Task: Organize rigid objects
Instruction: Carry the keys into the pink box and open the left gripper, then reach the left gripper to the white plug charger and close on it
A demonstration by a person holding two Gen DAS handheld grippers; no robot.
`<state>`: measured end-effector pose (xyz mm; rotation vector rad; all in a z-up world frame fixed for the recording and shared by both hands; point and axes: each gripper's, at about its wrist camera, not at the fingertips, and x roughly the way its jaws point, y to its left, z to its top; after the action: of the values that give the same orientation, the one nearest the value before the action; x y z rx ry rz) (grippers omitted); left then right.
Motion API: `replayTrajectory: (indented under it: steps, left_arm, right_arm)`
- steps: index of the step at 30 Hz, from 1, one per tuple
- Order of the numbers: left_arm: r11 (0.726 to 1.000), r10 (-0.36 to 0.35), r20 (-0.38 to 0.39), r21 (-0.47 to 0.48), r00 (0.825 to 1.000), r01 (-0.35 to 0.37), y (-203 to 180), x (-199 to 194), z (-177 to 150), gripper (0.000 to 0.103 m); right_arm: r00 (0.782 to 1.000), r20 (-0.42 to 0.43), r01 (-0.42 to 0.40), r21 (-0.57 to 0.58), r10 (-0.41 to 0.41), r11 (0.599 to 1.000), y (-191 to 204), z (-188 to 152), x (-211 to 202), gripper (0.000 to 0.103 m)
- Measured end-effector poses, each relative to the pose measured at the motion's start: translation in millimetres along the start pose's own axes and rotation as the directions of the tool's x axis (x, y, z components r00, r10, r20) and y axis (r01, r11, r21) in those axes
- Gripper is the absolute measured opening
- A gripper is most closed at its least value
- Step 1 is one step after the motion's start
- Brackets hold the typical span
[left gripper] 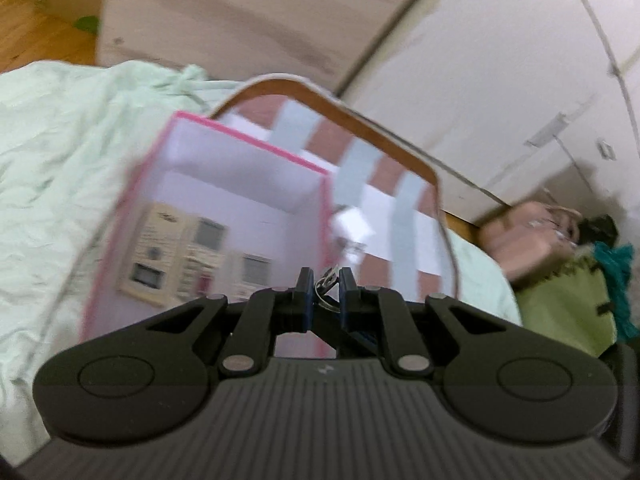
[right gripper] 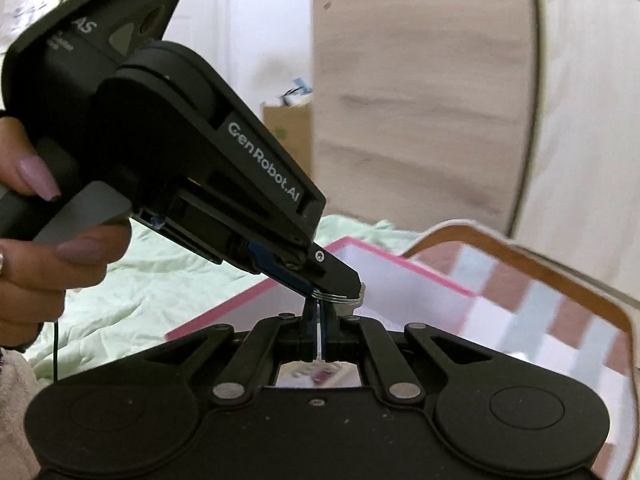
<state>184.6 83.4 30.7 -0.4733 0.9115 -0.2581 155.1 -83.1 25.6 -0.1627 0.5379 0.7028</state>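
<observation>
- Left wrist view: the left gripper (left gripper: 323, 280) pointed down over a pink-edged open box (left gripper: 224, 216), and its two tongs were drawn together on a small metal key ring (left gripper: 326, 282). The ring sat just above the box's near right wall. Inside the box lay cream-coloured cards or packets (left gripper: 176, 256), too blurred to read. Beyond the box stood a checked basket with a brown rim (left gripper: 384, 128), both resting on a pale green sheet (left gripper: 60, 160). Holding the ring over the box suggested, as a judgement, that the box was where it belonged.
- Only this view showed the box's contents, plus a green bag (left gripper: 560, 304) far to the right of the box.
- Right wrist view: the right gripper (right gripper: 320, 312) had its tongs pressed together, with a thin bright sliver between them, probably part of the ring or something hanging from it; I could not tell which. The left gripper (right gripper: 340, 284) crossed from the upper left, its tip directly above the right tongs, the key ring (right gripper: 340, 298) pinched at its end, above the box's (right gripper: 400, 272) pink edge.
- Only this view showed the person's hand (right gripper: 48, 240) around the left gripper's handle, and that both tools met at the same ring, likely to steady or pass it.
</observation>
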Motion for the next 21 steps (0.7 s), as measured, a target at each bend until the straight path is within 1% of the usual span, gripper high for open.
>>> replayTrajectory:
  steps: [2, 7, 11, 12, 13, 14, 15, 16, 17, 19, 21]
  left_arm:
    - [1.0, 0.016, -0.002, -0.011, 1.0, -0.016, 15.6, 8.9, 2.3, 0.011]
    - [0.996, 0.059, -0.032, -0.067, 0.998, -0.061, 49.8, 43.8, 4.0, 0.011]
    - [0.993, 0.066, -0.036, -0.094, 0.997, -0.069, 66.5, 64.5, 4.1, 0.011]
    - [0.994, 0.066, -0.033, -0.089, 0.997, -0.069, 70.2, 69.6, 4.1, 0.011]
    - [0.994, 0.077, -0.03, -0.08, 0.997, -0.08, 72.3, 74.2, 4.0, 0.011]
    - [0.993, 0.101, -0.029, -0.056, 0.994, -0.103, 74.8, 80.8, 3.4, 0.011]
    - [0.99, 0.136, -0.03, -0.04, 0.99, -0.137, 77.8, 85.9, 1.8, 0.012]
    - [0.984, 0.172, -0.043, -0.034, 0.984, -0.173, 82.7, 91.9, -0.1, 0.012]
    - [0.983, 0.179, -0.056, -0.038, 0.982, -0.182, 86.4, 94.1, -1.8, 0.012]
    - [0.985, 0.156, -0.077, -0.062, 0.985, -0.161, 93.2, 94.5, -3.8, 0.012]
    - [0.987, 0.144, -0.079, -0.058, 0.986, -0.149, 92.2, 90.5, -3.6, 0.012]
  right_arm:
    - [0.999, -0.033, -0.033, 0.016, 0.033, 0.999, -3.9, -1.5, 19.3, 0.004]
    - [0.99, -0.126, -0.064, -0.005, 0.063, 0.998, -13.9, -10.5, 71.6, 0.004]
    - [0.982, -0.181, -0.064, -0.021, 0.059, 0.998, -19.3, -15.4, 100.3, 0.004]
    - [0.981, -0.191, -0.054, -0.029, 0.047, 0.998, -20.0, -16.8, 106.7, 0.005]
    - [0.979, -0.203, -0.041, -0.033, 0.034, 0.999, -22.0, -18.1, 114.0, 0.009]
    - [0.974, -0.224, -0.043, -0.035, 0.034, 0.998, -17.1, -20.1, 121.2, 0.009]
    - [0.965, -0.259, -0.047, -0.037, 0.035, 0.998, -18.5, -22.2, 126.0, 0.013]
    - [0.955, -0.296, -0.044, -0.034, 0.032, 0.998, -21.0, -26.1, 129.1, 0.014]
    - [0.957, -0.291, -0.022, -0.023, 0.015, 0.999, -24.4, -28.4, 127.5, 0.016]
    - [0.964, -0.267, -0.003, 0.013, 0.007, 1.0, -32.4, -32.6, 116.2, 0.026]
    - [0.97, -0.245, -0.001, 0.027, 0.008, 1.0, -35.8, -33.9, 99.3, 0.027]
